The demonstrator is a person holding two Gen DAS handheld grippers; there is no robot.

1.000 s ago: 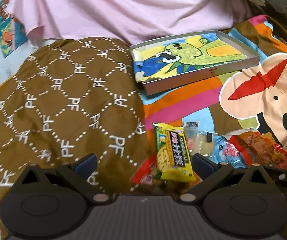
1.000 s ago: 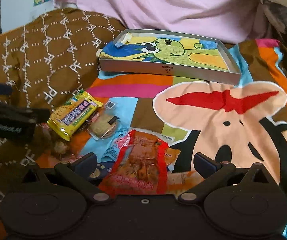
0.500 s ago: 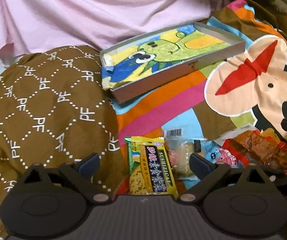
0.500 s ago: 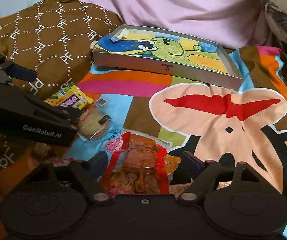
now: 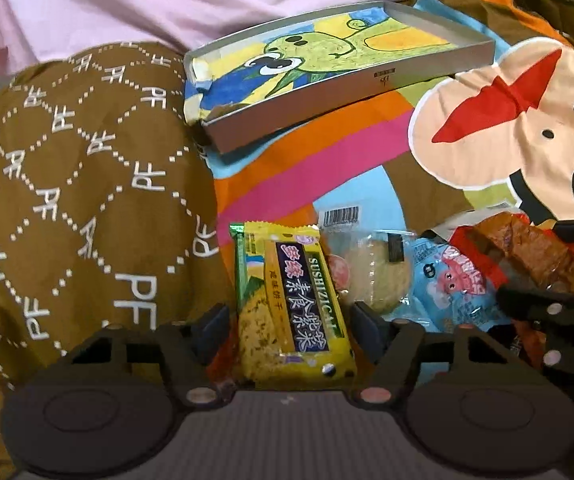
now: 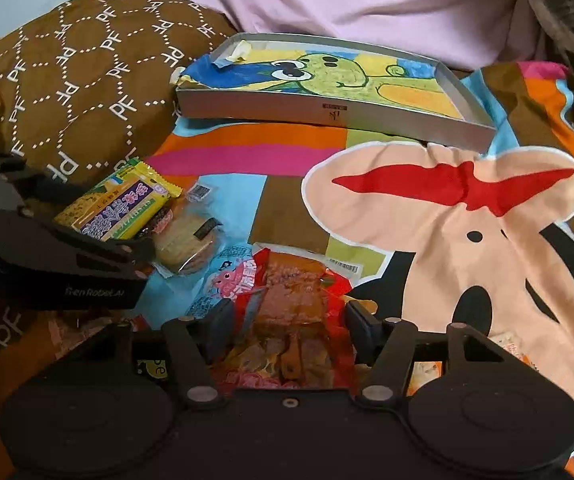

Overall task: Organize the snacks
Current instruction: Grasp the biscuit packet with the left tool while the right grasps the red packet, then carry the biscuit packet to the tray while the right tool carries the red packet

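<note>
A yellow cracker packet [image 5: 291,280] lies at the edge of the colourful bedspread, and my left gripper [image 5: 289,328] is shut on it, a finger against each long side. The right wrist view shows the same packet [image 6: 123,208] in the left gripper [image 6: 87,216]. A red snack packet [image 6: 291,292] with brown pieces lies lower down, with my right gripper [image 6: 287,320] shut on its sides. A shallow grey box [image 6: 327,112] lined with a green cartoon drawing sits behind the snacks and holds none.
A round cookie in clear wrap [image 6: 187,240] and a light blue packet [image 6: 227,276] lie between the two held packets. A brown patterned cushion [image 5: 67,200] rises on the left. Pink cloth [image 5: 167,0] lies behind the box. A cartoon-mouse bedspread [image 6: 447,220] stretches right.
Both grippers moved down and forward over the snacks. Their fingers narrowed from wide open until they closed on the yellow packet and the red packet.
</note>
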